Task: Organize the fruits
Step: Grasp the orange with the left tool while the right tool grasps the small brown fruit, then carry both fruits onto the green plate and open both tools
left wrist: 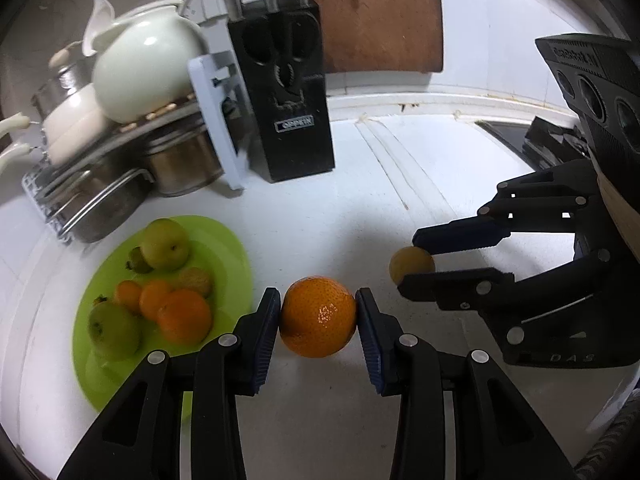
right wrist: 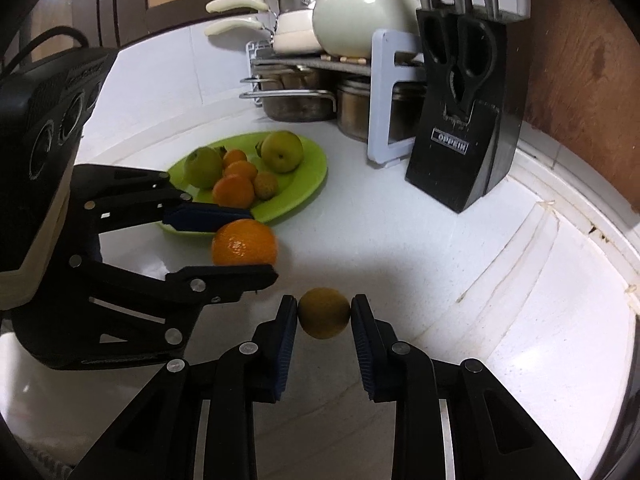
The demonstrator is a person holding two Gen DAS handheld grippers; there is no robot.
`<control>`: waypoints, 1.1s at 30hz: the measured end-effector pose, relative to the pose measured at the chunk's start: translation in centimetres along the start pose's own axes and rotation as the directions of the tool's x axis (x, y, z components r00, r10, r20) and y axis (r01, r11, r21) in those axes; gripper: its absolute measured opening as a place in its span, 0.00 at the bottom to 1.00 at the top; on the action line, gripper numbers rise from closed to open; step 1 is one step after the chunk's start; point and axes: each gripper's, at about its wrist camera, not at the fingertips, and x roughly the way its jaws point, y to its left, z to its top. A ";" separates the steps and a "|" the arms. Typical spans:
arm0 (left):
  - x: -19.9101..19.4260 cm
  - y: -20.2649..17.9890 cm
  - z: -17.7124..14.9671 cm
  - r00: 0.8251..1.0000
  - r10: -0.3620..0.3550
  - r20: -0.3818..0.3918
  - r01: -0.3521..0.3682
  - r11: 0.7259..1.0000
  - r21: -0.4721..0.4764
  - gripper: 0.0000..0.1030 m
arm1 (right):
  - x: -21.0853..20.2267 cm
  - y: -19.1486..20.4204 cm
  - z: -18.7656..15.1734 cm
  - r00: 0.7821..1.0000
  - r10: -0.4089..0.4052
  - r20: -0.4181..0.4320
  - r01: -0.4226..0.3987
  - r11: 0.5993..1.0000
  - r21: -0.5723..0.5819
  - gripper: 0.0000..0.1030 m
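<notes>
**Operator:** White counter [left wrist: 320,208] all round me, the knife block [left wrist: 292,96] and the rack of pots [right wrist: 304,92] at the back, and the green plate [left wrist: 224,240] off to my left side. I count several fruits on that plate already: two green ones, a few small oranges and a dull yellowish one.

**Partner:** And what are you carrying?

**Operator:** Both claws are loaded. My left gripper [left wrist: 318,314] is clenched on the orange [left wrist: 318,316], pads pressed to either side of it. My right gripper [right wrist: 324,314] is clamped on the small yellow-brown fruit [right wrist: 324,312], which I can't name for certain.

**Partner:** Are they off the counter?

**Operator:** I judge the orange is just lifted, since it hangs between the pads with shadow under it. With the smaller fruit I cannot tell whether it is clear of the surface.

**Partner:** So which step is this?

**Operator:** Pick-up is done on both sides, I'd say, and the carry to the plate comes next. The orange is near the plate's rim, the small fruit further out.

**Partner:** What does that move call for?

**Operator:** Take the left one across first, since the two grippers sit close together. Find a bare patch of plate, lower gently so nothing rolls, then release.
</notes>
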 end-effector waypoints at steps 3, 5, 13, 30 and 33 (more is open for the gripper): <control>-1.2 0.1 -0.1 1.000 0.014 0.012 -0.013 0.999 -0.031 0.37 | -0.9 0.3 0.4 1.000 -0.003 0.018 0.003 1.000 0.000 0.29; -2.0 0.2 -0.1 0.999 0.025 0.021 -0.024 0.998 -0.050 0.37 | -1.5 0.5 0.7 1.000 0.000 0.030 0.000 1.000 0.000 0.29; -5.5 0.4 0.0 0.995 0.079 0.060 -0.071 0.990 -0.124 0.37 | -3.9 1.7 1.9 0.996 0.007 0.086 -0.006 1.000 -0.015 0.29; -11.0 2.9 -1.1 0.964 0.251 0.086 -0.217 0.932 -0.291 0.37 | -5.5 4.2 5.0 0.985 0.077 0.156 -0.070 0.996 -0.050 0.29; -11.7 3.6 -1.3 0.957 0.278 0.086 -0.239 0.919 -0.312 0.37 | -5.4 4.7 5.7 0.982 0.089 0.168 -0.081 0.995 -0.055 0.29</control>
